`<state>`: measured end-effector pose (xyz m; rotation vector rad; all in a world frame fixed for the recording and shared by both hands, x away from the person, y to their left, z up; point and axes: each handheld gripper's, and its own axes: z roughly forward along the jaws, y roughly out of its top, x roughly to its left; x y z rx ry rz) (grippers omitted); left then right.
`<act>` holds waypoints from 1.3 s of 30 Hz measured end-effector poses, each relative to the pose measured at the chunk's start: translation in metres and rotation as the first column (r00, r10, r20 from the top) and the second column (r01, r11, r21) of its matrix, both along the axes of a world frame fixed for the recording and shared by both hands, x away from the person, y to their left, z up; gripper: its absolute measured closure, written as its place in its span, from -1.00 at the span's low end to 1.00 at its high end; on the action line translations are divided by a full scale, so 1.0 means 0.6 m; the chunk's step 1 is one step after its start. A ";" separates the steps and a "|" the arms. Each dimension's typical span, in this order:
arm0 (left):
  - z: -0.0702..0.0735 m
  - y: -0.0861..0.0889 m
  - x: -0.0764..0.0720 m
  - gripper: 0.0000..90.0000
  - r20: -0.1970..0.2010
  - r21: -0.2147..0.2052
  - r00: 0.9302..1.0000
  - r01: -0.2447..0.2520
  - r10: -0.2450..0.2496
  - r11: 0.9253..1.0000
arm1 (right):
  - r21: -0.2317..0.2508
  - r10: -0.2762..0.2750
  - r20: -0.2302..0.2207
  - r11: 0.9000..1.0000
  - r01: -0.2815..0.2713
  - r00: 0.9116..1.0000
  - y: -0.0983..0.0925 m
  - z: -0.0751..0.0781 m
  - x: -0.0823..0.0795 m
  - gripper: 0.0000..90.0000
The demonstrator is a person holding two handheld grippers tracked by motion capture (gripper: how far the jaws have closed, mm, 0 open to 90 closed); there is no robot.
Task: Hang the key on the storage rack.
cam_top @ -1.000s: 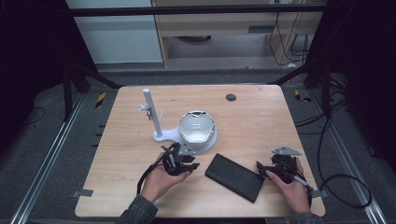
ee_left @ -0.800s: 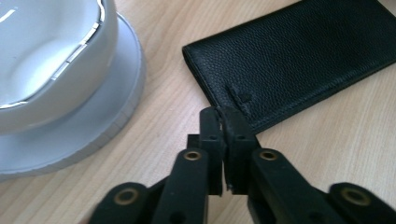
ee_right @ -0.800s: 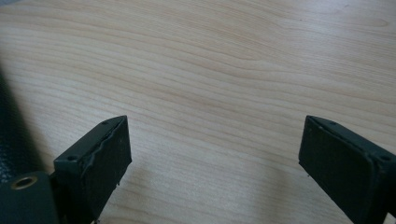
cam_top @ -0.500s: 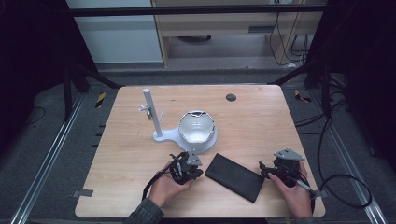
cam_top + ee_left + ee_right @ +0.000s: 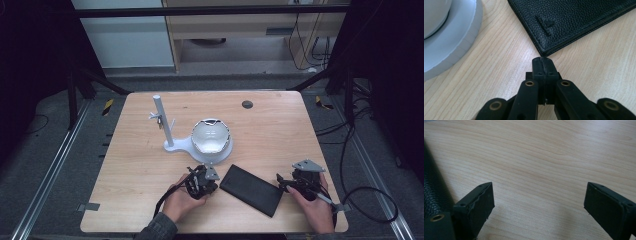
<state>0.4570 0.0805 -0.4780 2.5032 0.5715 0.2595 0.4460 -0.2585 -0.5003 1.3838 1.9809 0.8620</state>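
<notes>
- The left gripper (image 5: 543, 60) has come down toward the table (image 5: 280, 125) since a second ago, and its jaws have just closed fully, with nothing between them.
- Its tip now sits just beside the near corner of the black case (image 5: 574, 22), not touching it as far as I can tell.
- The case (image 5: 251, 189) lies flat between the two hands, near the white stand (image 5: 200, 142).
- The right gripper (image 5: 537, 202) is wide open over bare wood, the case at its side.
- I judge the closed tip is meant to push or lift the corner.

The left gripper view's edges are cutting off the black grained-leather wallet (image 5: 574, 22) and the white round plastic base (image 5: 451, 42).
</notes>
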 end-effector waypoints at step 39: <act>0.071 -0.053 0.051 0.97 0.033 -0.165 0.999 0.036 -0.031 0.986 | 0.043 0.090 0.062 0.995 -0.093 0.994 0.034 0.107 -0.020 -0.74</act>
